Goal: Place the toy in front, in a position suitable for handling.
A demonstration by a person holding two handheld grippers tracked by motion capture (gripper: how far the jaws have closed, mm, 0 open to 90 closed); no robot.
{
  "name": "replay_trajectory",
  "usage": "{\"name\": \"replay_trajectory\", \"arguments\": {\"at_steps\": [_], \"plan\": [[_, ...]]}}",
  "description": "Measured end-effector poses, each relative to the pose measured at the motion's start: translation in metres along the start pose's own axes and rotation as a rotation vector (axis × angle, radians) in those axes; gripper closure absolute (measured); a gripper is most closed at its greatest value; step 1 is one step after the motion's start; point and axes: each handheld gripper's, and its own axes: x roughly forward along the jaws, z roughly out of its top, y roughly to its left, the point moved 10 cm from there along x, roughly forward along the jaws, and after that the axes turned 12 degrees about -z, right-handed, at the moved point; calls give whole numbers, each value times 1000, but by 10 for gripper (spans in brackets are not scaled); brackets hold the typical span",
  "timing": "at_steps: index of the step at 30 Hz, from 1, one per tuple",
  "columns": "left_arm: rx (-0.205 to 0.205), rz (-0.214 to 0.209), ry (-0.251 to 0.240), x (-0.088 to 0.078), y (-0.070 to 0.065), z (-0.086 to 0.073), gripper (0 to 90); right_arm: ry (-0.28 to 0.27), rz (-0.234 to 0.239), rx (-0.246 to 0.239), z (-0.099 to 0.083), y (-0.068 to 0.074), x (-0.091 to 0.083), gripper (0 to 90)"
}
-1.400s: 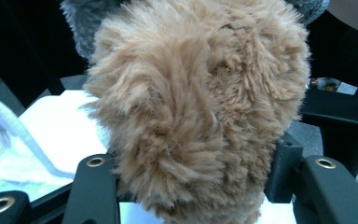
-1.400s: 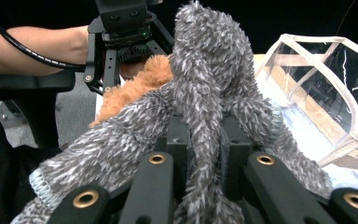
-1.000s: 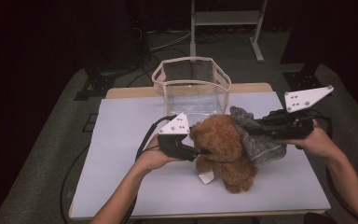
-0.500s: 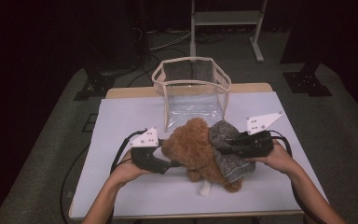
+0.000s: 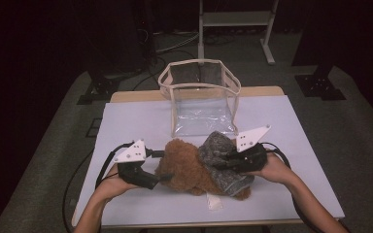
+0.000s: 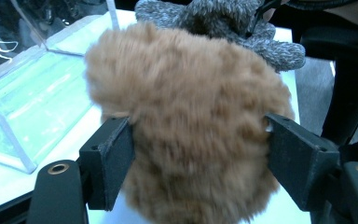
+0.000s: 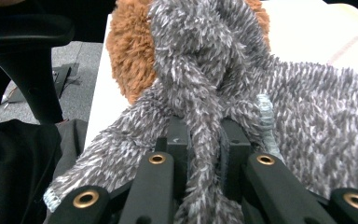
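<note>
A brown plush toy point(image 5: 187, 167) lies on the white table point(image 5: 136, 121), wearing a grey knitted garment point(image 5: 221, 158). My left gripper point(image 5: 162, 178) is at its left end. In the left gripper view the brown plush toy point(image 6: 191, 121) sits between the jaws of the left gripper point(image 6: 198, 140). These jaws have just been opening, and fur only brushes the pads. My right gripper point(image 5: 228, 162) comes in from the right. In the right gripper view the right gripper point(image 7: 205, 135) is shut on a fold of the grey garment point(image 7: 205, 84).
A clear plastic bag point(image 5: 201, 104) with a beige rim stands open just behind the toy. A small white tag point(image 5: 214, 201) lies on the table in front of the toy. A metal stand point(image 5: 233, 19) is on the floor beyond the table.
The toy has come down from being held up and now lies on the table, further left and nearer the person. Both hands have sunk with it, and the left one has drawn leftward.
</note>
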Motion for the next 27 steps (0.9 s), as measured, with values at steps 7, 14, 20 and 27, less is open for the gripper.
{"name": "replay_trajectory", "arguments": {"at_steps": [7,14,20,27], "plan": [[48,7,-22,5,3,21,236,-6,-28,-5,-1,0,-5,771],[69,9,-1,8,4,30,226,-13,-33,-2,-1,0,-6,771],[74,3,1,7,5,33,226,-5,-23,-10,0,2,-3,771],[80,-16,8,10,3,36,227,-2,2,-22,2,8,4,770]]}}
